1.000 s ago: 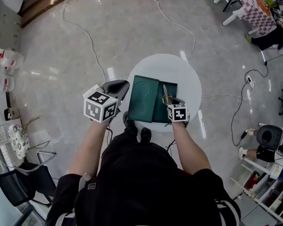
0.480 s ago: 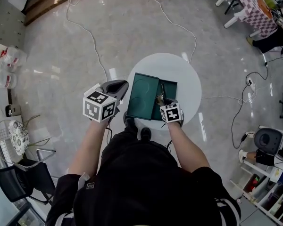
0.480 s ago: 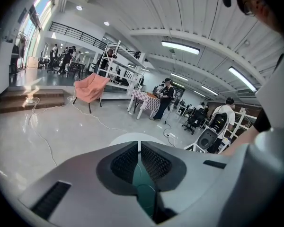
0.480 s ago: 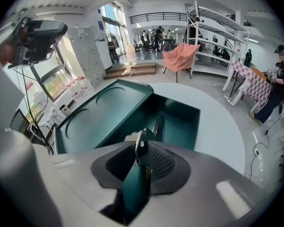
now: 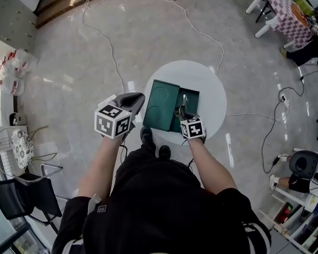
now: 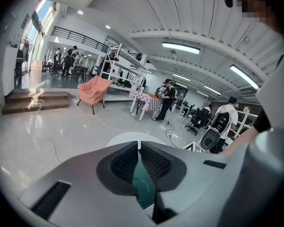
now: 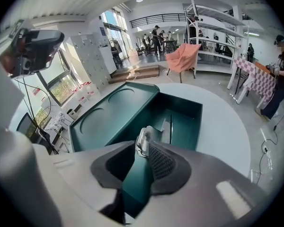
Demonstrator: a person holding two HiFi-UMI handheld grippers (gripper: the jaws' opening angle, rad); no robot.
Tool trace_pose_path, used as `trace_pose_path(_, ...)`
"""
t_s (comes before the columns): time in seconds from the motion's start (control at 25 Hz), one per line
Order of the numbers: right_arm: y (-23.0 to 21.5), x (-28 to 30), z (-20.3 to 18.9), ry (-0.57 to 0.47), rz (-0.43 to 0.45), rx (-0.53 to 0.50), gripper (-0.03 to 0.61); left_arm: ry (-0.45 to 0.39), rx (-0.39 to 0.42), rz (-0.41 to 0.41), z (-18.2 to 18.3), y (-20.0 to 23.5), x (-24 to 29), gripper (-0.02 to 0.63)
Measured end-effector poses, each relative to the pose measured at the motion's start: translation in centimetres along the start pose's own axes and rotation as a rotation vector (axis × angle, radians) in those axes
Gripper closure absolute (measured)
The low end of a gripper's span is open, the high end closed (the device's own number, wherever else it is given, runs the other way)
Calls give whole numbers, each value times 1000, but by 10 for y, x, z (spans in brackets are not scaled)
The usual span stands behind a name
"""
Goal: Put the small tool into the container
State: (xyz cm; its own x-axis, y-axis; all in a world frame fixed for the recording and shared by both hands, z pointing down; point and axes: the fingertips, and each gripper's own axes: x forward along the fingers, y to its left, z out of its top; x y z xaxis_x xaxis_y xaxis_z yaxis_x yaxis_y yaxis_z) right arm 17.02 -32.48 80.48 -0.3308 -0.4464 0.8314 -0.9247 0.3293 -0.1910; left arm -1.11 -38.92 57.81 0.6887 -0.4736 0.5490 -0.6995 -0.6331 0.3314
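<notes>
A dark green container (image 5: 161, 109) lies on the round white table (image 5: 214, 91), its lid folded out to the left and its open compartment (image 5: 192, 103) on the right. My right gripper (image 5: 181, 111) hangs over the compartment's near edge, shut on a small silver metal tool (image 5: 184, 102). In the right gripper view the tool (image 7: 143, 139) sits pinched at that gripper's (image 7: 142, 146) tips, above the container (image 7: 113, 110). My left gripper (image 5: 135, 97) hovers left of the table edge, shut on nothing; in its own view this gripper (image 6: 138, 146) points across the table (image 6: 132, 137).
White cables (image 5: 112, 54) trail over the glossy floor beyond the table. A black chair (image 5: 21, 202) stands at the lower left, and a checkered table (image 5: 289, 7) at the upper right. Shelving (image 5: 302, 216) fills the lower right corner. People stand far off in the hall.
My right gripper has drawn slightly left and nearer with the tool still in it. The left gripper has hardly moved.
</notes>
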Motion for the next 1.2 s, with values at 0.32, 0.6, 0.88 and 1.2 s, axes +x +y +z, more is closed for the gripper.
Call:
trace_pose_path(0.32,-13,-27,9,-100,24,37,479,-25,1,44,-10,-23,-17,589)
trace_pose_path(0.6,-28,-100,80,-366,74,18,480,-79,75,92,17,-33,-44,589)
trace_pose_path(0.88,11,-188,171,-608,107,-140,499,-179,168,81,72,-26,-67,589)
trace_pose_path(1.2,49,-243,249,-729,58,-166,567,-336,253,54,164,-26,-98,589)
